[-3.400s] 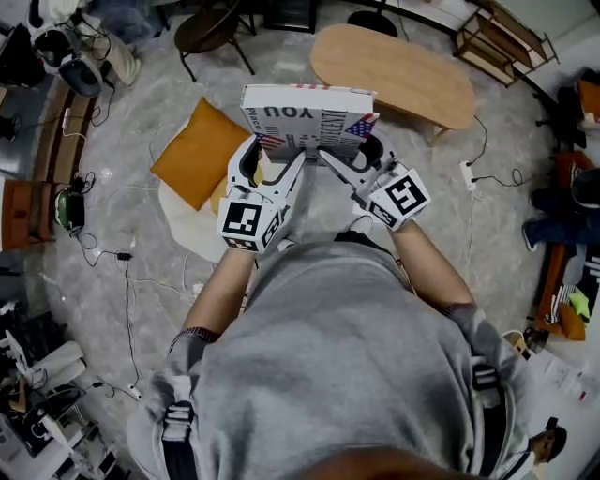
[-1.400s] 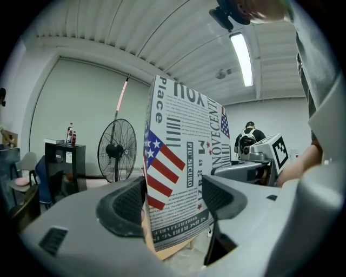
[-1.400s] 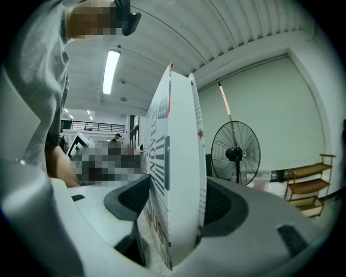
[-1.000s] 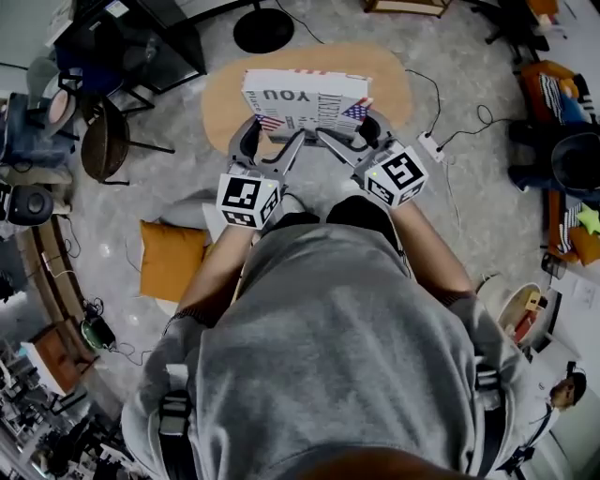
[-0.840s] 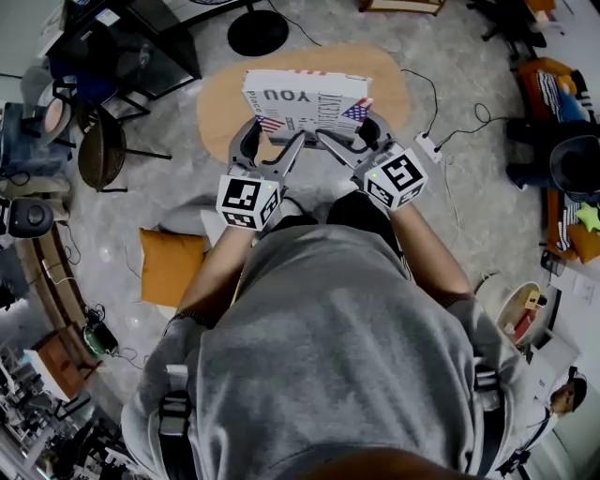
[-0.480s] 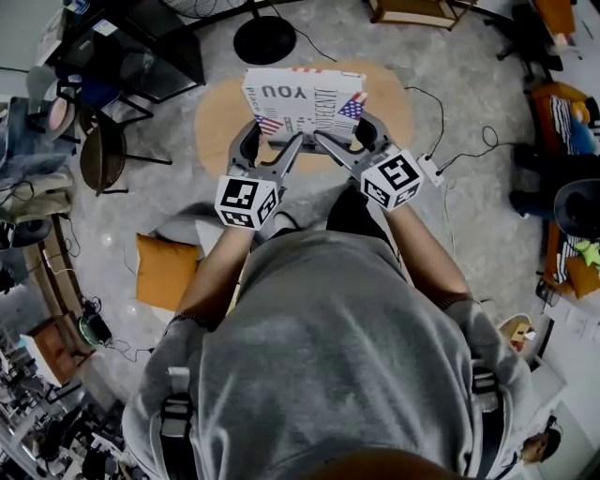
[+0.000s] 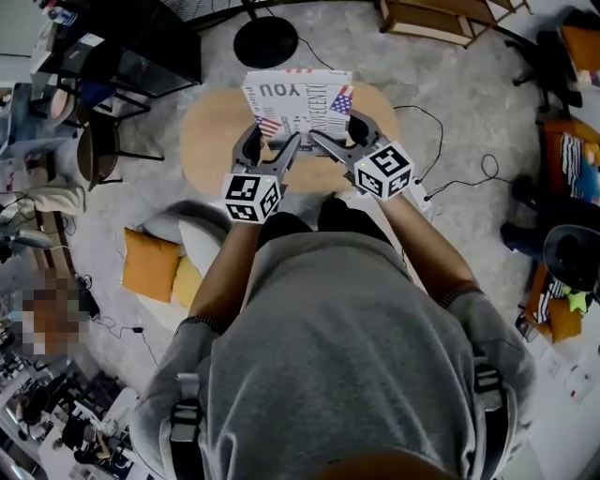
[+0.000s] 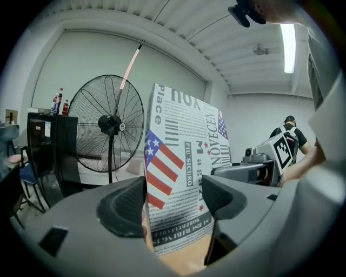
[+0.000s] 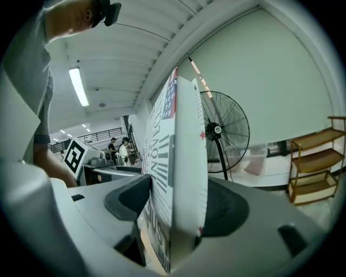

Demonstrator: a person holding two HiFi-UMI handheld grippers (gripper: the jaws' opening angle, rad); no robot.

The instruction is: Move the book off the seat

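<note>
Change: the book [image 7: 295, 101] has come away from the seat [image 7: 190, 232]. A few seconds ago it hung right by the orange cushion [image 7: 150, 265]; now it is in the air above the oval wooden table [image 7: 211, 131], over its far half.
Meaning for the task: the seat no longer bears the book, so I judge the lifting done. What is left is to set the book down on the table.
Left gripper [image 7: 270, 142]: clamped on the book's near edge, by the flag print, with the cover between its pads.
Right gripper [image 7: 339, 134]: pinching the same near edge further right, a pad on each face of the book.
Seat: near the table's left end, on the person's side, with the cushions lying on it.
Containers: the only one near is an open wooden shelf [image 7: 441, 19] beyond the table's right end. In the right gripper view its boards look bare.
Fan [image 8: 108, 124]: stands just past the table's far edge.
</note>
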